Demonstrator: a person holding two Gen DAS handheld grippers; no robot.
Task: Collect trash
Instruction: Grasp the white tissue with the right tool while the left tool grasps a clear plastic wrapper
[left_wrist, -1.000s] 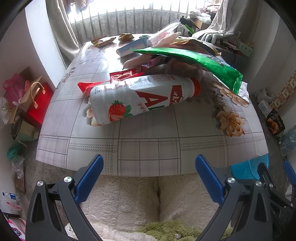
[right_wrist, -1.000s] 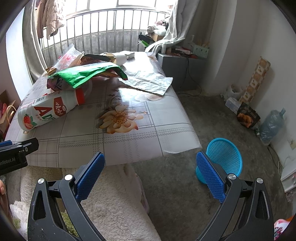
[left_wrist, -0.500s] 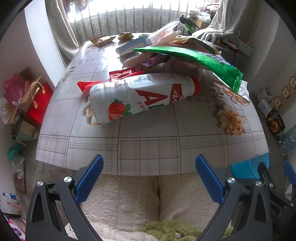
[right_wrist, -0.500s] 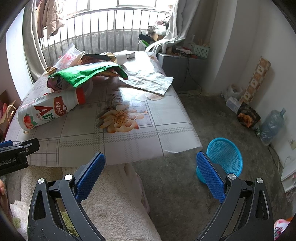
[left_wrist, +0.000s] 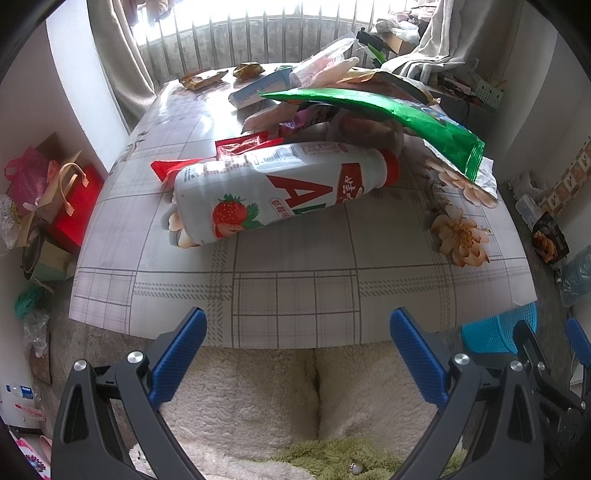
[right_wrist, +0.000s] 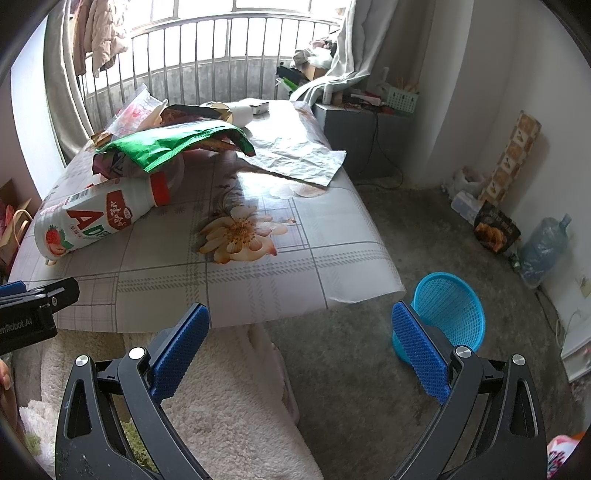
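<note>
In the left wrist view, the left gripper (left_wrist: 297, 354) was spread wide with nothing between its blue pads (left_wrist: 177, 356), held off the near edge of the table (left_wrist: 295, 295) above a fluffy white fabric (left_wrist: 258, 398). On the checked tablecloth a white strawberry-drink bottle (left_wrist: 280, 192) lay on its side, red cap toward the right, with a red wrapper (left_wrist: 207, 162) partly under its far side. Behind it sat a heap of wrappers topped by a long green foil bag (left_wrist: 388, 114) that overhung the bottle's cap end. A light blue carton (left_wrist: 258, 88) and two small brown snack packets (left_wrist: 201, 78) lay farther back near the window rail. A blue mesh basket (left_wrist: 495, 332) showed at lower right, below the table's corner. In the right wrist view, the right gripper (right_wrist: 301, 341) was likewise fully spread and empty, pointing past the table's right corner toward the concrete floor (right_wrist: 369, 369). The blue basket (right_wrist: 448, 308) stood on the floor just beyond the right pad (right_wrist: 419, 349). The bottle (right_wrist: 99, 218) lay at the table's left, the green bag (right_wrist: 173, 144) above it, and a crumpled silver sheet (right_wrist: 299, 155) beside the heap. The left gripper's black body (right_wrist: 33, 306) entered at the left edge.
</note>
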